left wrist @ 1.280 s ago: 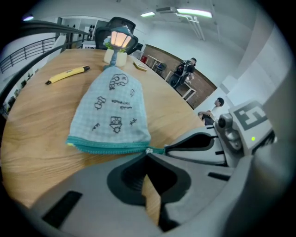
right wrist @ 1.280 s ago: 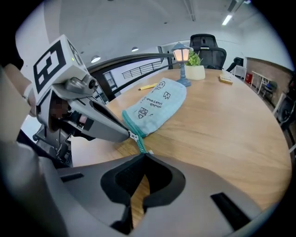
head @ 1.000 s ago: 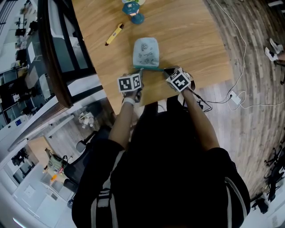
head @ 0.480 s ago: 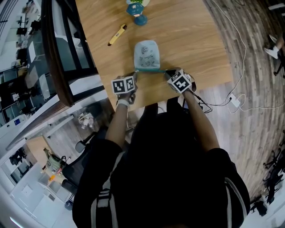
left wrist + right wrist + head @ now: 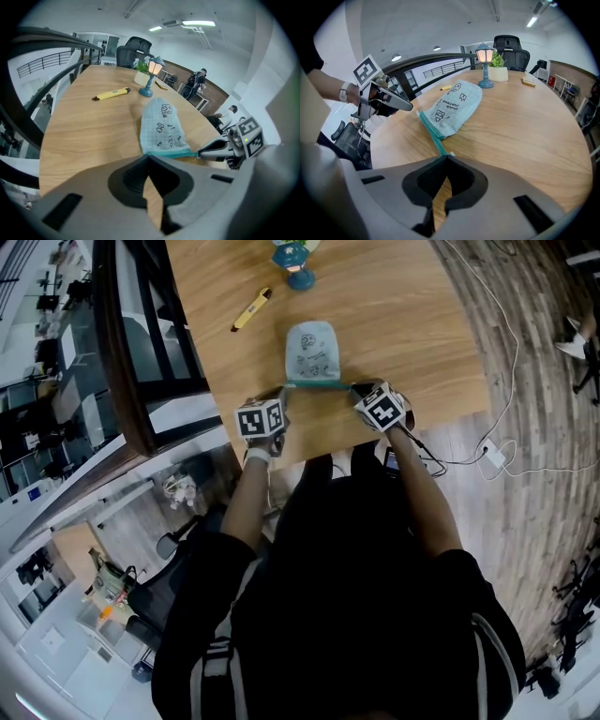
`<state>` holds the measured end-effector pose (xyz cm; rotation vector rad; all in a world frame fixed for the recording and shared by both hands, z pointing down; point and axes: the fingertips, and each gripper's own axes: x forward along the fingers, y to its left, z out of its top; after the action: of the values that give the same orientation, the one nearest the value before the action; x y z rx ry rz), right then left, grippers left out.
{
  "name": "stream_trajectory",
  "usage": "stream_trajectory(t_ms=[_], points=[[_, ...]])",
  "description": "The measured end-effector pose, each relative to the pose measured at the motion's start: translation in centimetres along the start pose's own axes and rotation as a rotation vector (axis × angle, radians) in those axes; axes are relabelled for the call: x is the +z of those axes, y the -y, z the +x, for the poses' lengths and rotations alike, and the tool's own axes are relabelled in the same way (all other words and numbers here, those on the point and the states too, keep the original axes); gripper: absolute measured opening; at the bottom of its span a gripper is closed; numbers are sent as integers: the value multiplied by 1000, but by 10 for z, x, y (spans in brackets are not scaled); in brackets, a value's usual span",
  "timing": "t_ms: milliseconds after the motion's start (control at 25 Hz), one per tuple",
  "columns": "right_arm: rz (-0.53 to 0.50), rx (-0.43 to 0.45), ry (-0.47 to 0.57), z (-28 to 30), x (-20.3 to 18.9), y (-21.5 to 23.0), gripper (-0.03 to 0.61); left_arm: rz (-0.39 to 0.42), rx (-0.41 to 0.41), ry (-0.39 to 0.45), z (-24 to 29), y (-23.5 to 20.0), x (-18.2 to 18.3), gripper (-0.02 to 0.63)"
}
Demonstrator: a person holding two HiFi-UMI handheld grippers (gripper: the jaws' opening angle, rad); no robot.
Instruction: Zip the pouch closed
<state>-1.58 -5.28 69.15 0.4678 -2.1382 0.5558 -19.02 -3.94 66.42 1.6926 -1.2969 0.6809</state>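
A pale blue printed pouch (image 5: 312,351) lies flat on the wooden table (image 5: 412,324), its teal zipper edge (image 5: 317,384) facing me. My left gripper (image 5: 283,393) is shut on the left corner of that edge (image 5: 149,154). At the other corner, my right gripper (image 5: 353,388) is shut on the zipper's end (image 5: 443,152), where a small white tab shows. The teal strip (image 5: 429,125) runs straight between the two grippers. In the left gripper view the pouch (image 5: 161,124) lies just beyond the jaws, and the right gripper (image 5: 206,151) shows at its far corner.
A yellow marker (image 5: 250,308) lies at the far left of the table. A small blue lamp (image 5: 299,270) and a potted plant (image 5: 499,70) stand at the back. The table's near edge (image 5: 328,451) is close behind the grippers. A dark railing (image 5: 131,352) runs along the left.
My left gripper has moved a little to the left with the pouch's corner, and the teal zipper edge now lies stretched straight between the two grippers. The right gripper has hardly moved.
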Motion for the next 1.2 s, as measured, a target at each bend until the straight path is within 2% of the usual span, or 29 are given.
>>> stream_trajectory(t_ms=[200, 1000, 1200], points=[[0, -10, 3, -1, 0, -1, 14, -45, 25, 42, -18, -19, 5, -2], [-4, -43, 8, -1, 0, -1, 14, -35, 27, 48, -21, -11, -3, -2], [-5, -73, 48, -4, 1, 1, 14, -16, 29, 71, -23, -7, -1, -2]])
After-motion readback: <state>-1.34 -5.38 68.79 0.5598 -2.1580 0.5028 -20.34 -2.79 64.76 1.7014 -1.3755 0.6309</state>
